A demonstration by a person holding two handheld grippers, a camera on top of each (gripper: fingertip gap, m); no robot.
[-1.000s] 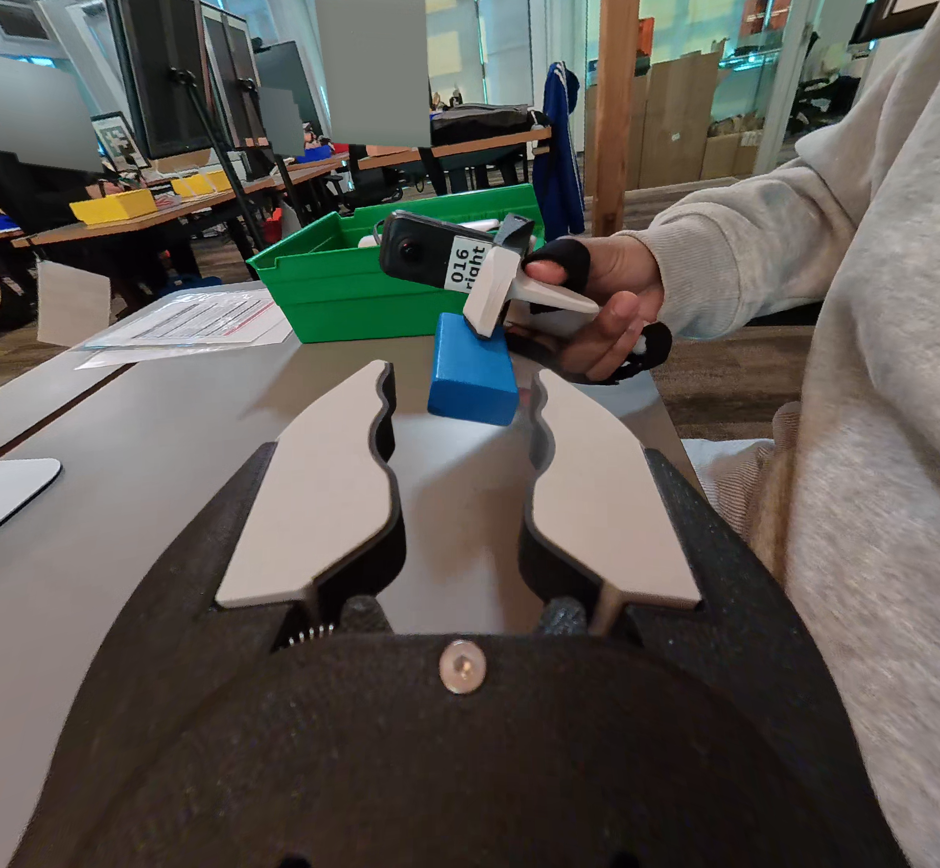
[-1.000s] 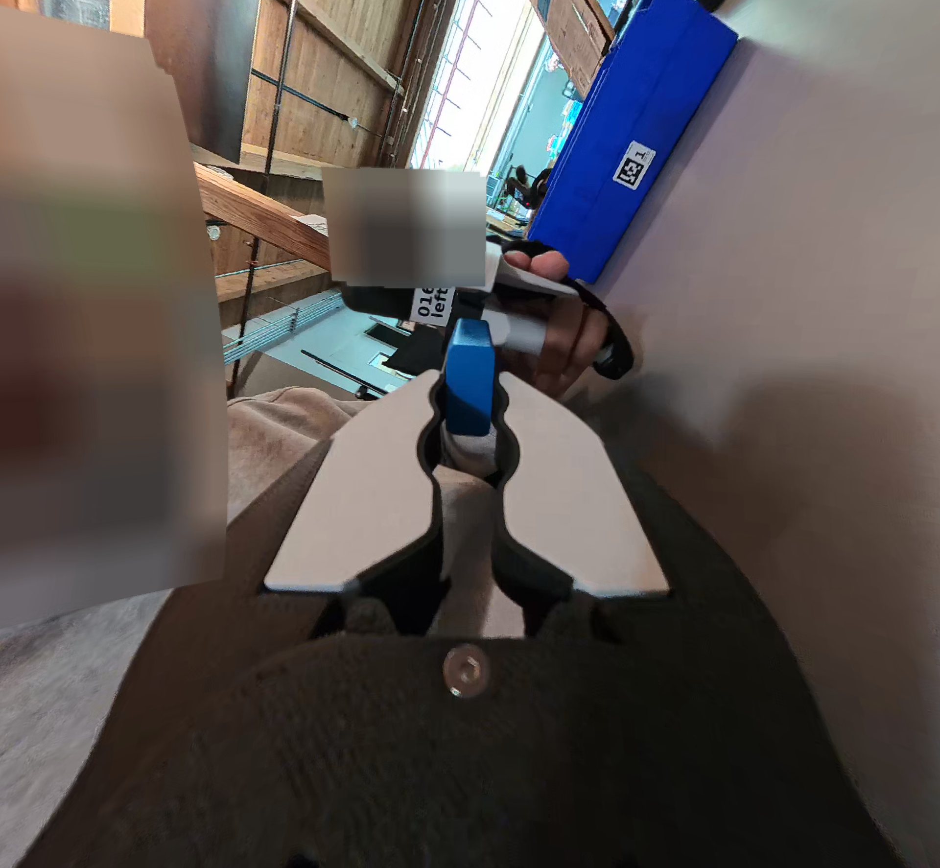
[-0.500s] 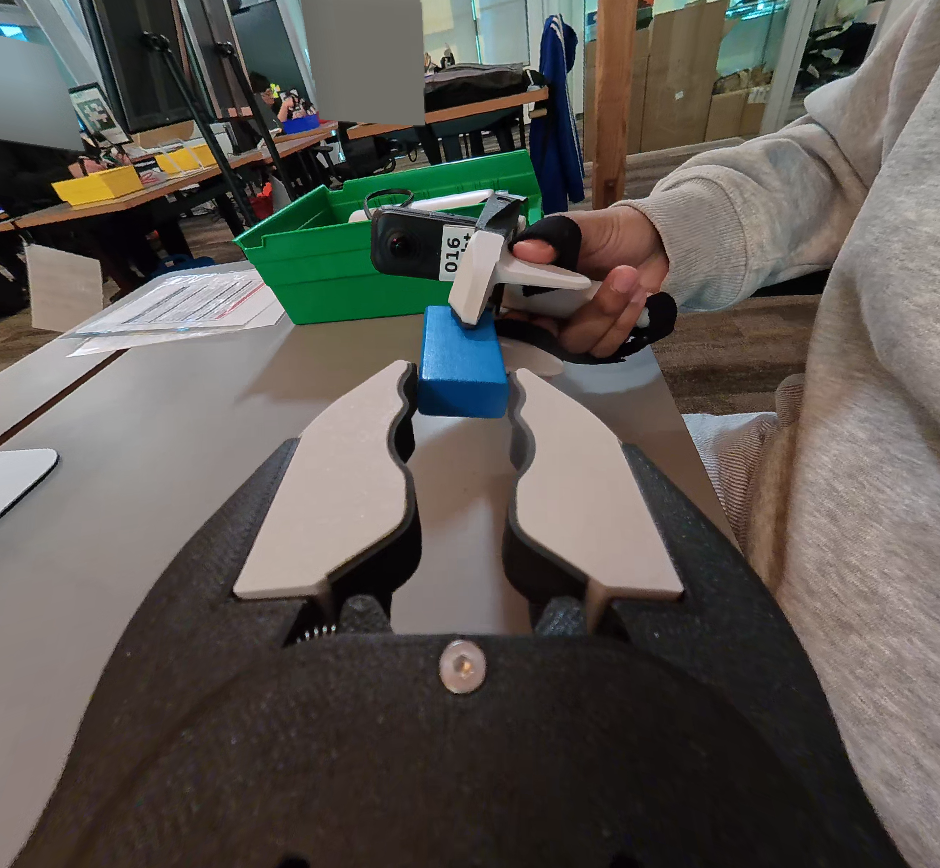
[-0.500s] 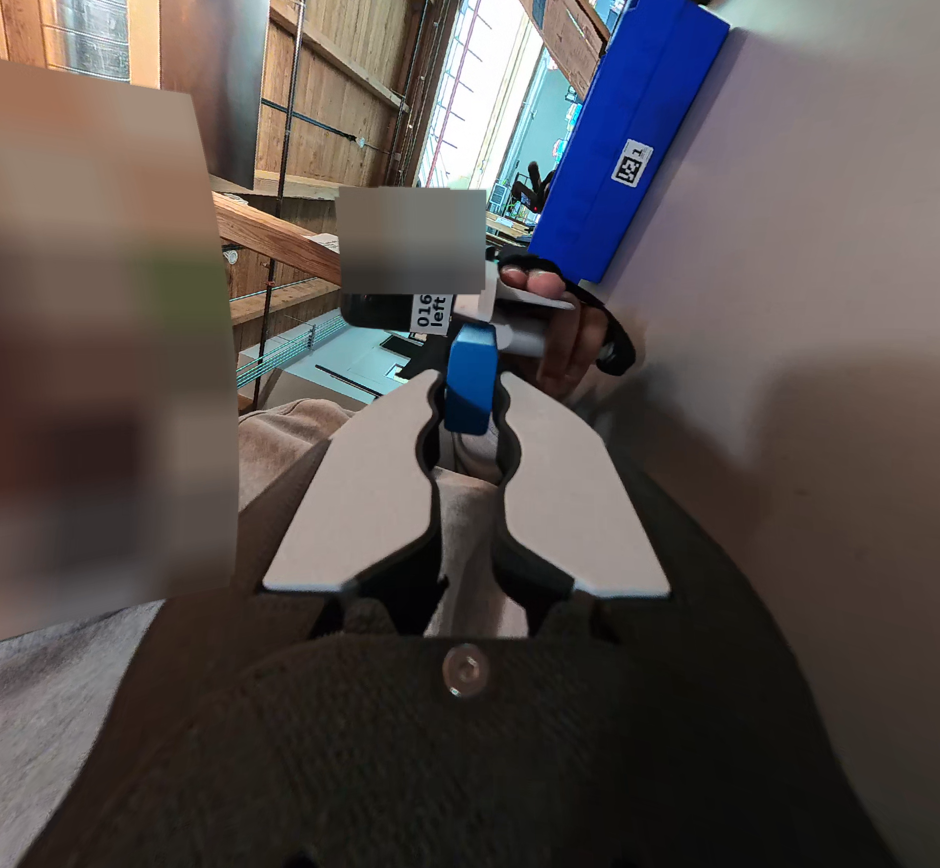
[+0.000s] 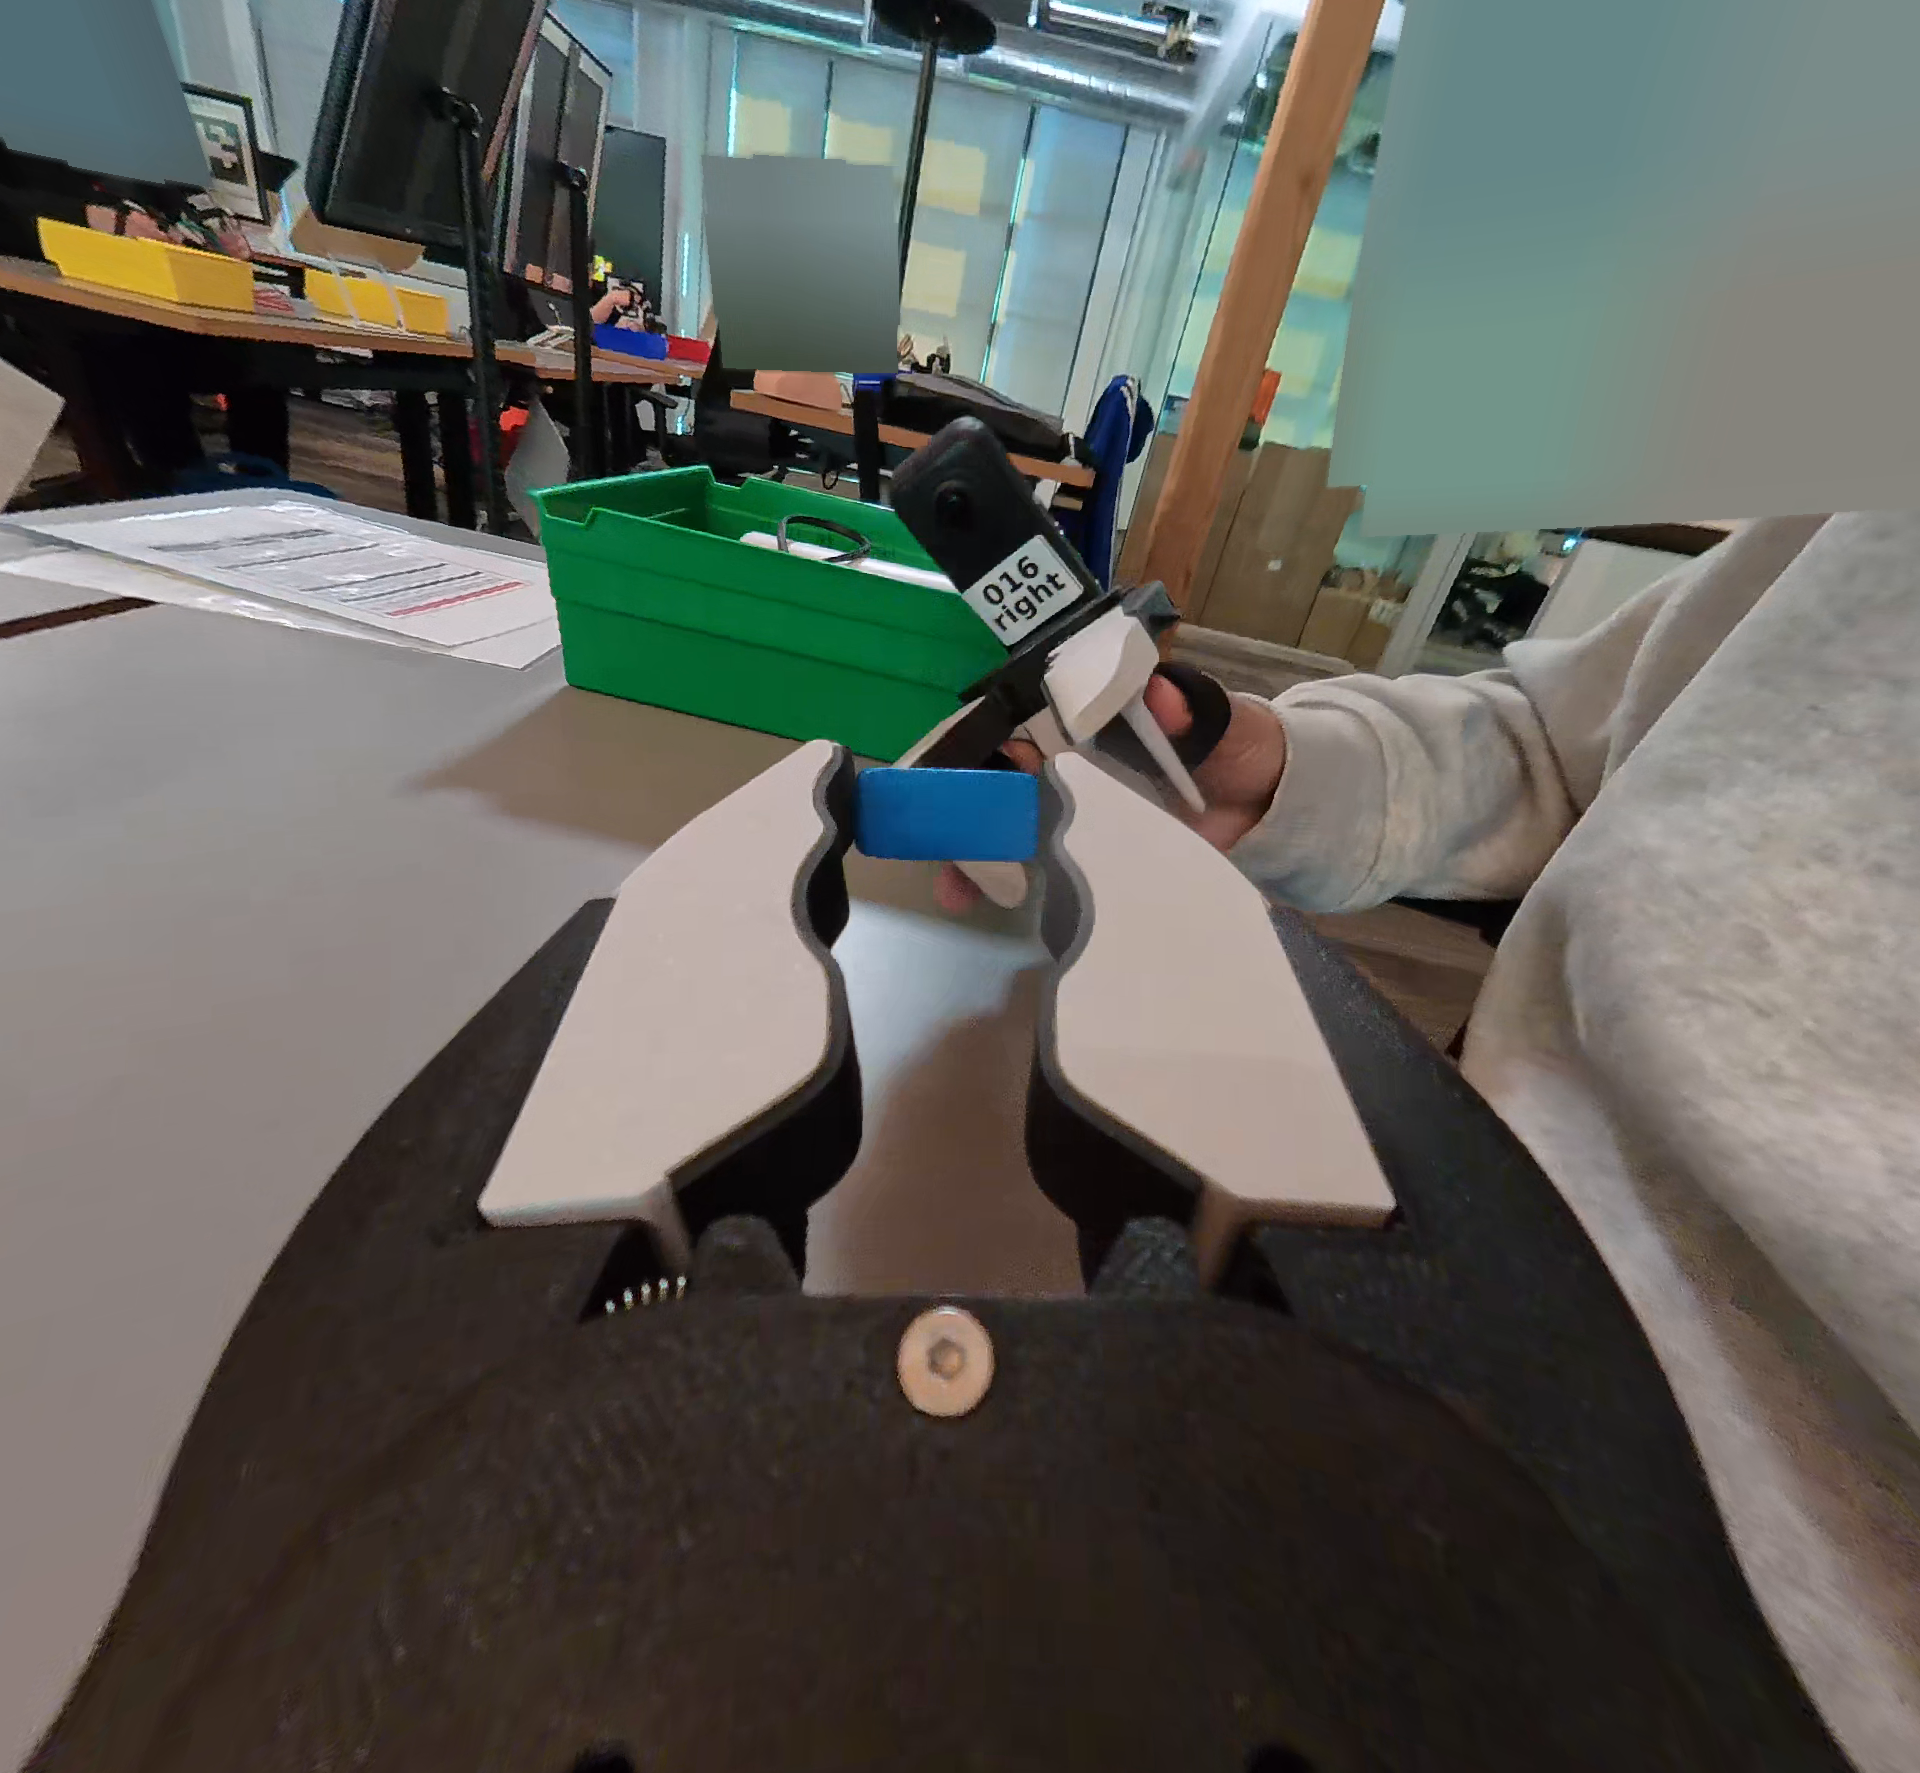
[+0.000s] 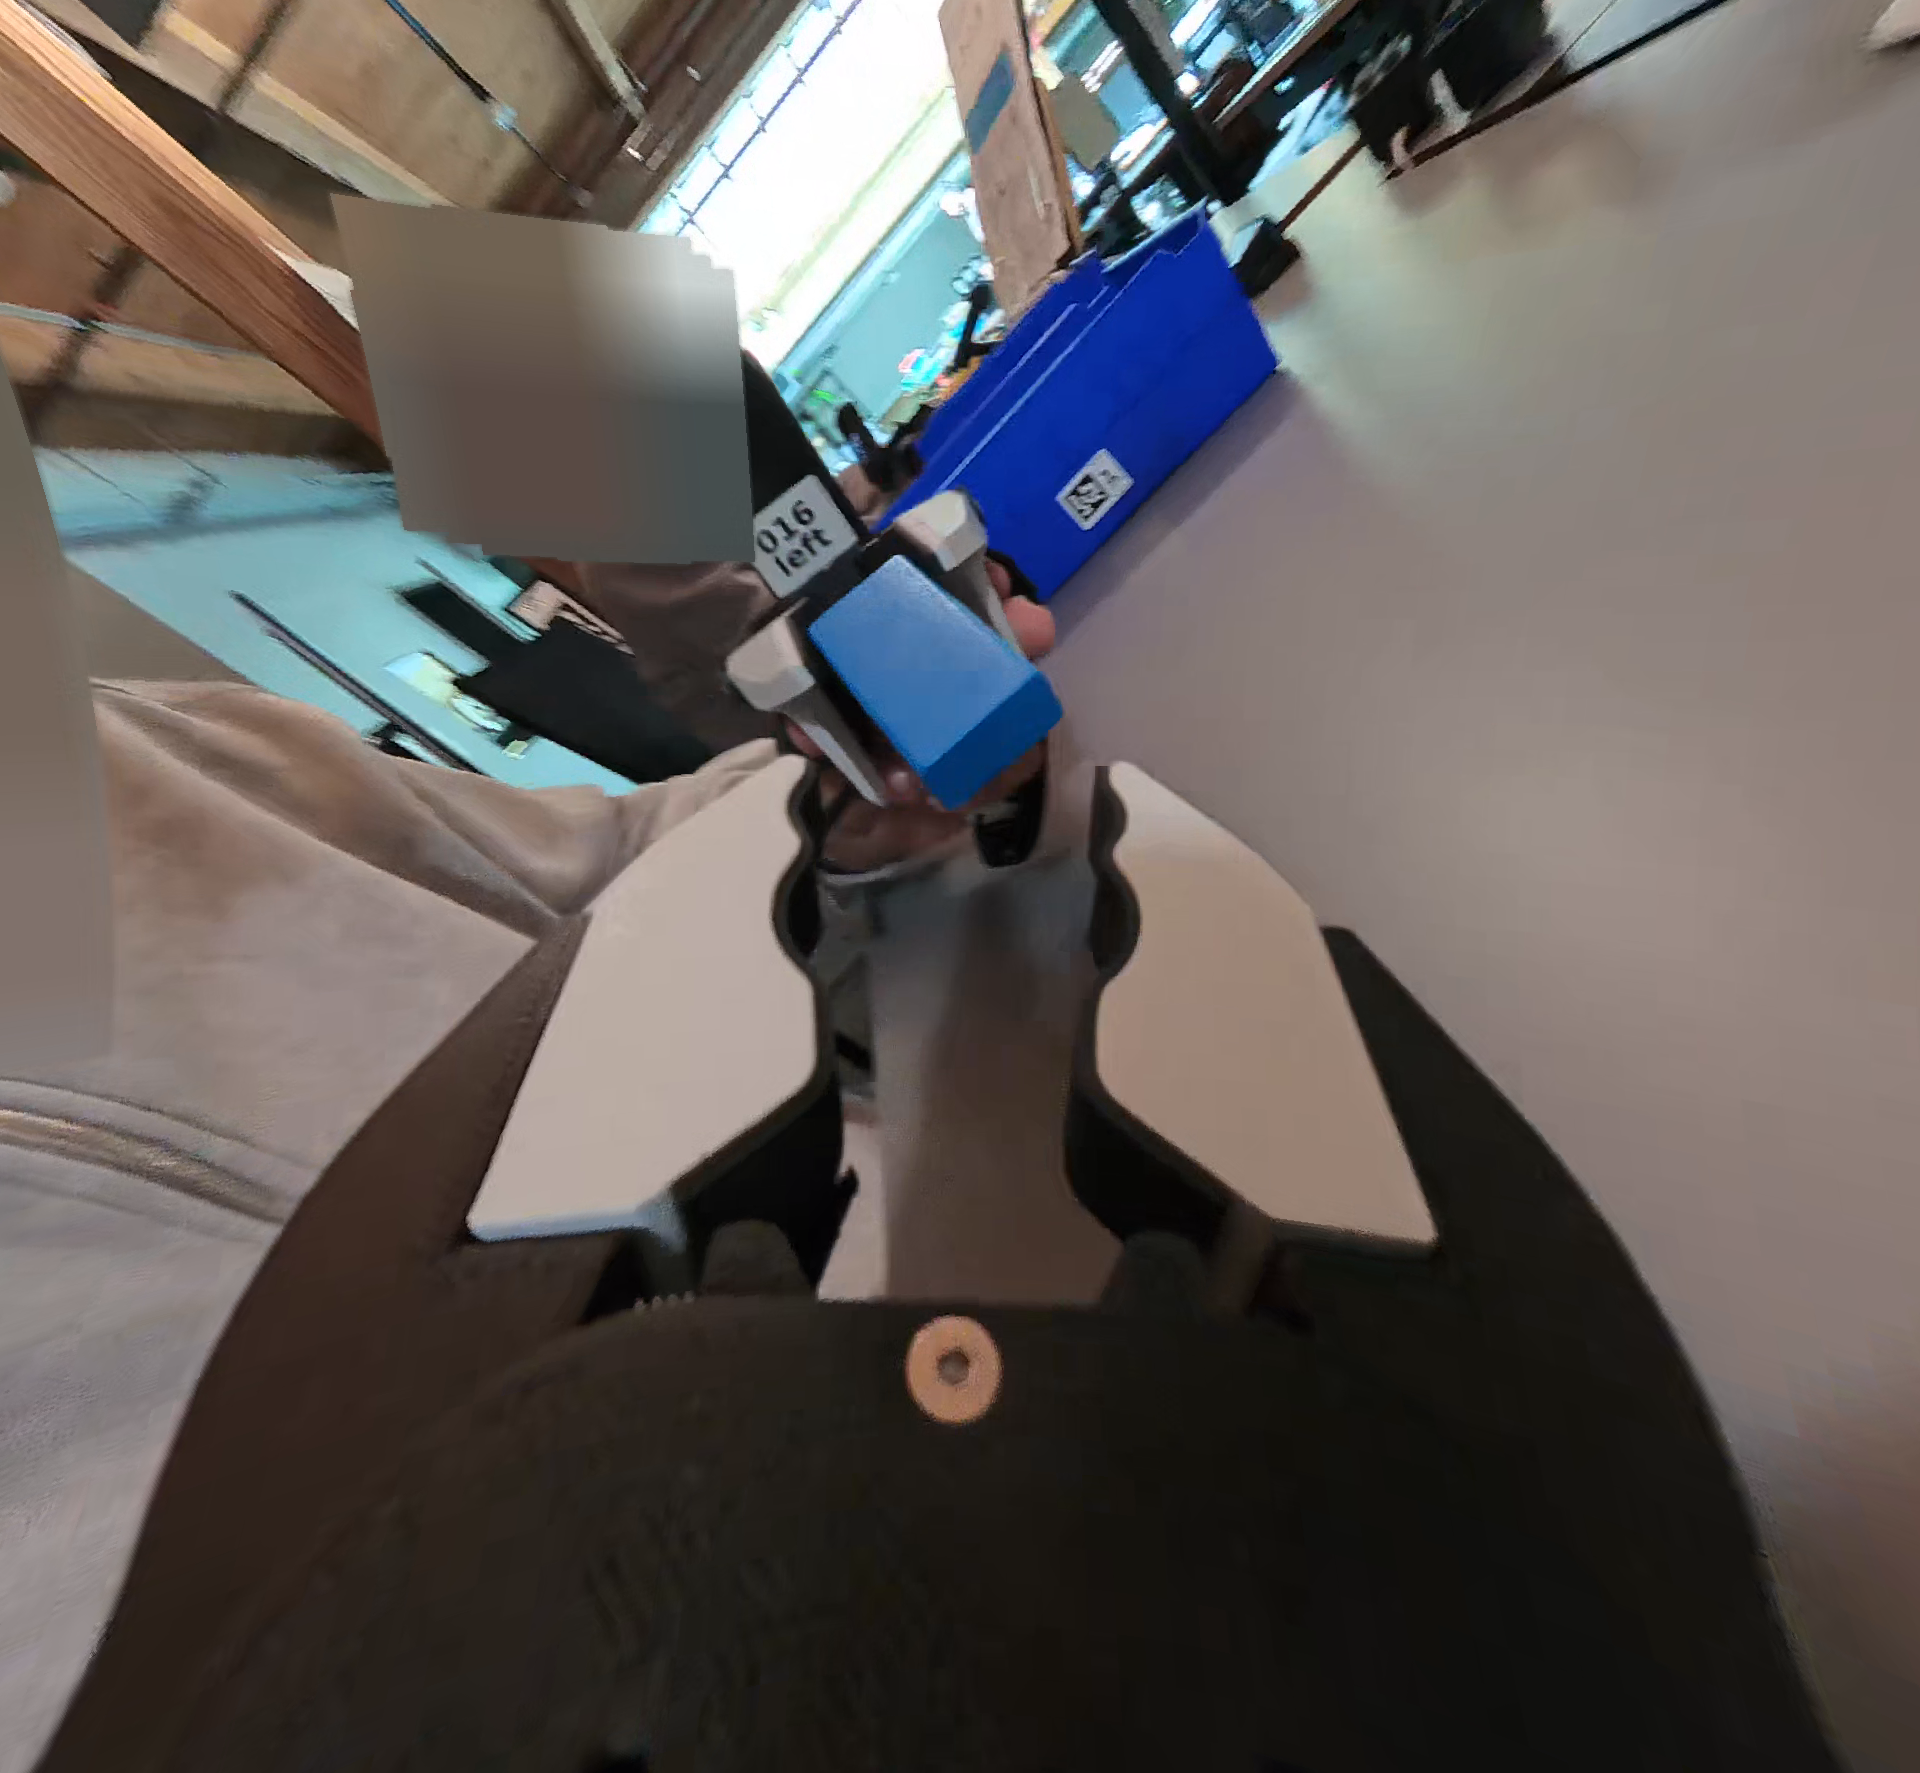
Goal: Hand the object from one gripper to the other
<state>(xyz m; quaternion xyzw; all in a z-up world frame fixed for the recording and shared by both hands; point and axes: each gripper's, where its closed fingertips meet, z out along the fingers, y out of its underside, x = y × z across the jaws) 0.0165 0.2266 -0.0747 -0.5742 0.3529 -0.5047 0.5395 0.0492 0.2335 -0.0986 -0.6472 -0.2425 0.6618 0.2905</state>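
The blue block (image 5: 945, 814) sits at the centre of the left wrist view, pinched crosswise between the tips of the left gripper (image 5: 945, 819). Both white fingers (image 5: 717, 975) bear on its short ends, and the block is clear of the grey table (image 5: 260, 840) below.

In the right wrist view the same block (image 6: 935, 684) appears just above centre, held by the far gripper, whose white fingertips (image 6: 771, 674) flank it. The right gripper (image 6: 951, 793) fills the lower half of that frame with its fingers spread apart and nothing between them; the block lies just beyond its tips and is not touching them.

Seen from the left wrist view, the right gripper's body (image 5: 1049, 643) stands right of centre, tilted, gripped by a hand (image 5: 1226, 767) in a grey sleeve (image 5: 1455, 788). It lies directly behind the block; contact between the two cannot be confirmed from this angle.

A green bin (image 5: 748, 622) rests on the table in the upper middle of the left view, with a printed sheet (image 5: 312, 570) to its left. A blue bin (image 6: 1101, 456) bearing a small square label occupies the upper centre-right of the right view, on the same grey surface (image 6: 1558, 684).
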